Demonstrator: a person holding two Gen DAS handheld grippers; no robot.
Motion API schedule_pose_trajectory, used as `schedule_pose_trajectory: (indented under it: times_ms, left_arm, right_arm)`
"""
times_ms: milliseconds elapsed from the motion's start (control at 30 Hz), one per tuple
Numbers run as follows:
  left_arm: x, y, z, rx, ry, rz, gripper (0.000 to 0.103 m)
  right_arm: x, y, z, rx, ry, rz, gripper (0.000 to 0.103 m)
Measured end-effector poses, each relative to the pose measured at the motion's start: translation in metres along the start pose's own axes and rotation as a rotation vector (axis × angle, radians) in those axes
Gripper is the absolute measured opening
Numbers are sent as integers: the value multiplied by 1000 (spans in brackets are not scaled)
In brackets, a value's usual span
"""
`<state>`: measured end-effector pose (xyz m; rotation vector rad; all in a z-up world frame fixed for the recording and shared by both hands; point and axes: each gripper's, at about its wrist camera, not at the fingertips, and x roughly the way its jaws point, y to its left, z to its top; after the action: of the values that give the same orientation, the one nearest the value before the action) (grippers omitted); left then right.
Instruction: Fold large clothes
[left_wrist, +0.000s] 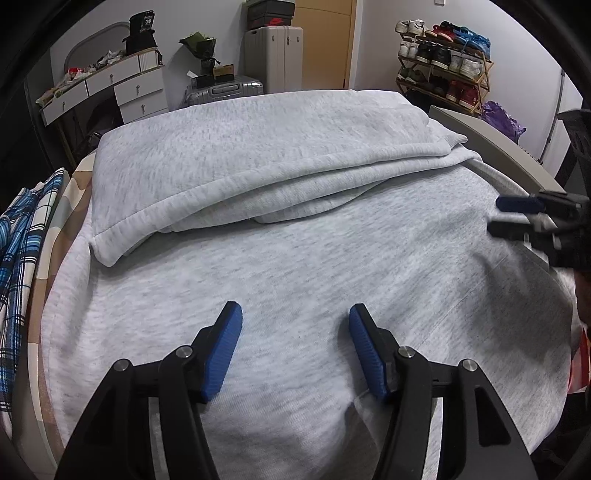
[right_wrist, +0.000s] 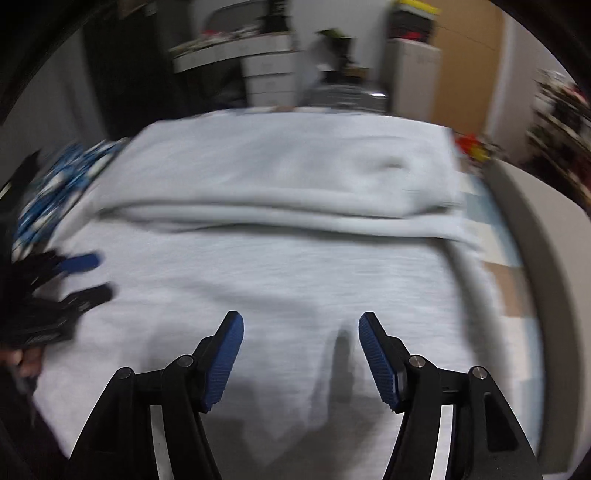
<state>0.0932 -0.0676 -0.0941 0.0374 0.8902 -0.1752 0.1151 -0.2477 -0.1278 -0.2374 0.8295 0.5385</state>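
Bedroom clutter rings the scene in the left wrist view: a white dresser (left_wrist: 110, 86) at ten o'clock, a pale cabinet (left_wrist: 273, 59) and suitcase (left_wrist: 225, 92) at twelve, a shoe rack (left_wrist: 443, 70) at two. Filling the middle is the bed (left_wrist: 491, 136), whose pale edge shows on the right, and nearly all of it is covered by a large grey sweatshirt (left_wrist: 295, 258). Its far part is already doubled toward the viewer, and that folded edge runs roughly from eight o'clock to two o'clock. A blue plaid cloth (left_wrist: 22, 266) lies bunched at nine o'clock, just beside the sweatshirt.

Both tools hover over the flat near half. The left gripper (left_wrist: 295, 317) has its fingers about half open with only bare fabric showing between them, gripping nothing. The right gripper (right_wrist: 301, 325), in a blurred view, also stands parted and empty; a small raised pinch of cloth sits just below and between its fingers.

The sweatshirt's long axis runs left to right across both views. Each hand looks about equally near the close hem, so the next fold likely wants both taking that edge together.
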Motion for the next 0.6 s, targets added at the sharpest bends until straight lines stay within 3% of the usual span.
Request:
schedule_pose_trajectory:
  times_ms: [67,133,300,400,500,600]
  left_arm:
    - [0,0,0,-1,0,-2,55]
    - [0,0,0,-2,-2,-3,55]
    - [0,-1,0,-3,-1,-3,56]
    - [-1,-1,1,-3,-1,-3,56]
    - [0,-1,1,-4,-1,-3,56]
    - [0,-2,1,-4,-1,-1,56]
  right_arm:
    - [13,9,-9,-51,49,-34,65]
    - [10,0,-17,-30,22,-42,66]
    - [-14,-79,-49,223,3,-215,66]
    - [-27,-90,-61,275,17,-281,66]
    - [-37,-68,-62,261,-20,-200,66]
    - [-34,-25,-50,171,-43,-86,67]
